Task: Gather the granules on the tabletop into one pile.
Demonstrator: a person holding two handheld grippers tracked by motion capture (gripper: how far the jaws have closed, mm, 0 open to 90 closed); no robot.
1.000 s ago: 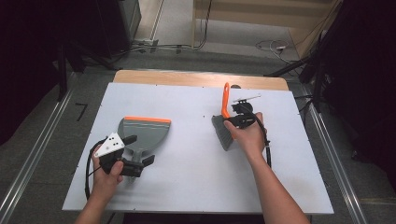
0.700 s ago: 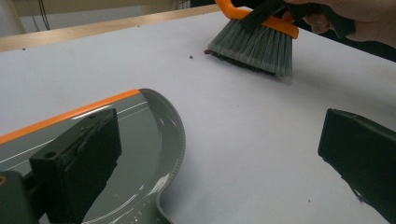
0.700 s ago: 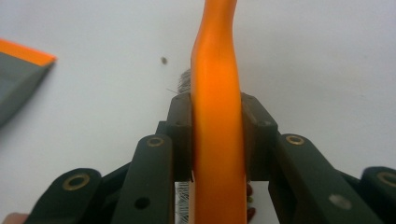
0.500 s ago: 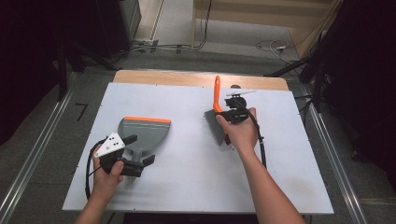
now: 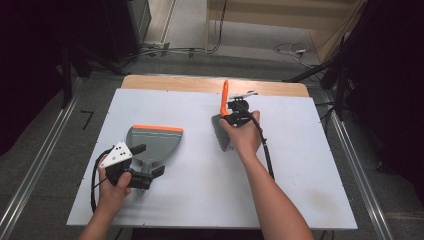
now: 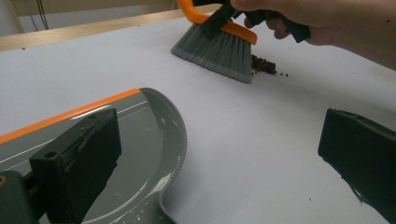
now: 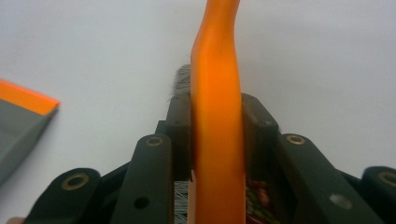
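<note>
White surface [image 5: 300, 165] on wooden bench, dark room beyond. Right gripper [image 5: 239, 116], far centre-right, fingers clamped on orange handle of grey-bristled hand brush [image 5: 223, 120], bristles down on surface beside small pile of dark brown crumbs [image 6: 264, 65]. Left gripper [image 5: 131, 175], near left, fingers spread wide at handle of grey plastic dustpan with orange lip [image 5: 155, 140], flat on surface.
</note>
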